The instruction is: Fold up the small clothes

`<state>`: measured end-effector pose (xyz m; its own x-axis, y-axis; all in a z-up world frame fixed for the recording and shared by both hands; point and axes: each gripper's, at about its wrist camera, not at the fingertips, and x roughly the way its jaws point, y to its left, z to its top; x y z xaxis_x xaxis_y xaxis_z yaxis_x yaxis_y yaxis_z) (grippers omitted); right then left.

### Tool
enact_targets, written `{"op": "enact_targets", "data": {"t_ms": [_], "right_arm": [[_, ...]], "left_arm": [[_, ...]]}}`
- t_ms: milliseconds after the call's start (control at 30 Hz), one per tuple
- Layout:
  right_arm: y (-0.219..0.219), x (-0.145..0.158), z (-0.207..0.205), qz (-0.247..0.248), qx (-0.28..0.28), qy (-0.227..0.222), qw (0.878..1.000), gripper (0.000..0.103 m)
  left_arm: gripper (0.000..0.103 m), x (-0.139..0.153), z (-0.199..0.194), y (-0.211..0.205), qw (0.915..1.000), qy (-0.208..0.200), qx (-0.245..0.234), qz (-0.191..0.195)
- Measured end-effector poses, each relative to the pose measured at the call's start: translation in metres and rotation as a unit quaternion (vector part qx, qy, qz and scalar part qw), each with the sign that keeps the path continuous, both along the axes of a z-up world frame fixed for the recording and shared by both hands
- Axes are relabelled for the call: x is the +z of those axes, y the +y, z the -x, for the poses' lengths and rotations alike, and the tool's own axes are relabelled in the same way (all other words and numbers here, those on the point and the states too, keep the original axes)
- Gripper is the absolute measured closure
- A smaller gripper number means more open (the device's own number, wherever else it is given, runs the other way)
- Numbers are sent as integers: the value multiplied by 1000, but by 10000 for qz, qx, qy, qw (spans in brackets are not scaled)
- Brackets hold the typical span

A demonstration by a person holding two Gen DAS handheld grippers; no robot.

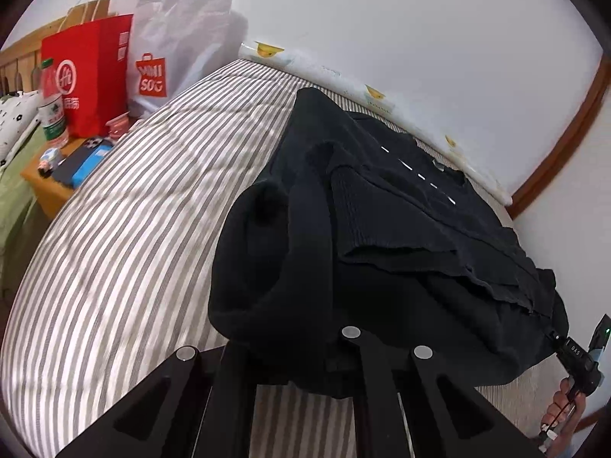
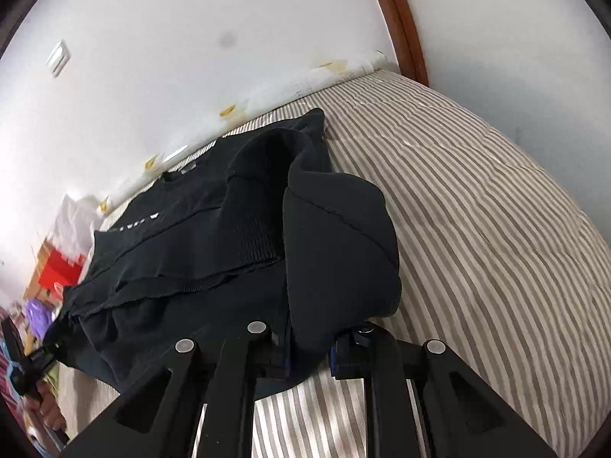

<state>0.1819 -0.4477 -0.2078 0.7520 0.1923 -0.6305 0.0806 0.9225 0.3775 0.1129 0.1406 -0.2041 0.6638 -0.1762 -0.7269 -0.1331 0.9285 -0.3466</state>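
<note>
A black sweatshirt (image 1: 401, 198) with a row of small white marks lies on the striped bed (image 1: 133, 229), its sleeves folded in over the body. My left gripper (image 1: 305, 362) is shut on the near hem at the left corner, and the cloth bulges up over its hidden fingertips. In the right wrist view the sweatshirt (image 2: 198, 221) runs off to the left, and my right gripper (image 2: 311, 347) is shut on the near hem at the right corner. Each gripper also shows in the other's view: the right gripper (image 1: 573, 355) and the left gripper (image 2: 42, 351), both gripping the hem.
A white wall (image 1: 420, 38) borders the bed's far side, with a brown wooden frame (image 1: 565, 141) at its end. At the left, a wooden nightstand (image 1: 42, 187) holds a red paper bag (image 1: 91, 72), a white shopping bag (image 1: 172, 49), a bottle (image 1: 51, 110) and phones (image 1: 82, 162).
</note>
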Motion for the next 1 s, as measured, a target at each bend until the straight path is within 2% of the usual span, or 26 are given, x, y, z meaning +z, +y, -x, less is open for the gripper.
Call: {"op": "enact_targets", "data": {"t_ms": [233, 433, 567, 667, 800, 1000], "right_arm": [[10, -6, 48, 387, 83, -8, 9992, 89], [6, -9, 54, 577, 25, 160, 9982, 81], [2, -1, 67, 818, -41, 100, 9966, 72], [1, 8, 77, 1090, -173, 66, 9939, 66], [0, 23, 94, 1302, -389, -174, 9906, 58], [15, 41, 100, 1261, -189, -446, 9908, 56]], "left_arm": [[94, -4, 40, -5, 9994, -26, -79, -349], [88, -5, 43, -1, 9996, 76, -25, -275], [72, -2, 51, -2, 9989, 141, 75, -448], [67, 0, 59, 1, 9985, 149, 127, -515], [50, 6, 73, 4, 9976, 50, 228, -648], [48, 20, 91, 5, 9965, -161, 296, -764]]}}
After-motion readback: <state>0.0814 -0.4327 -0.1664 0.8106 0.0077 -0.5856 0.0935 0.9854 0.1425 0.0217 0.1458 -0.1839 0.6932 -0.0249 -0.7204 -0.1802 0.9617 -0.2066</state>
